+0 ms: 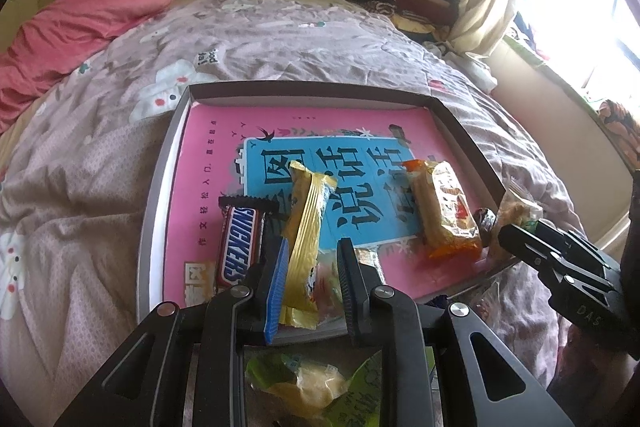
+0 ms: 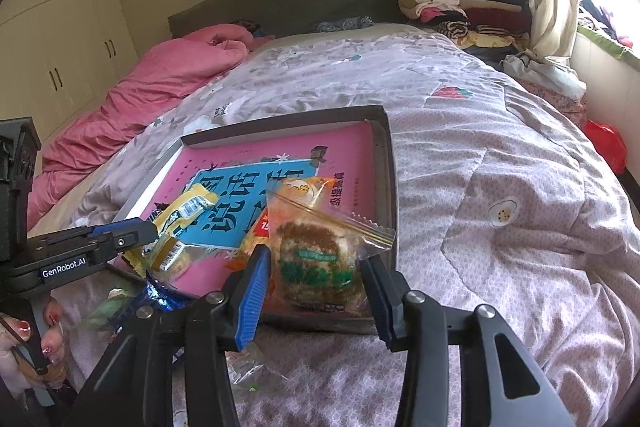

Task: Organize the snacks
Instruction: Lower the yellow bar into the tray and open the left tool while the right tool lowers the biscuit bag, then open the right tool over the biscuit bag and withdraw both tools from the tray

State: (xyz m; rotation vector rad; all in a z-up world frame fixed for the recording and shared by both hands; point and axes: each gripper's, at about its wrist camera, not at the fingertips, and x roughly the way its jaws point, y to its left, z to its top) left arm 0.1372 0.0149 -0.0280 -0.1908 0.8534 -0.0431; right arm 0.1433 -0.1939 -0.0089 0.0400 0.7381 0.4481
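Down by the lens, the left gripper pinches one gold-striped wafer pack, its jaws pressed tight on the wrapper. Over on the right, the right gripper straddles one clear bag with a brown cake at the near edge of the shallow box; whether the pads bite I cannot tell. Inside the box, on a pink-and-blue book: one Snickers bar, one orange pack. One green-wrapped pastry lies on the quilt.

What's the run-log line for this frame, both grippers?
left gripper: shut on gold snack bar | right gripper: around clear-bagged cake | both over tray
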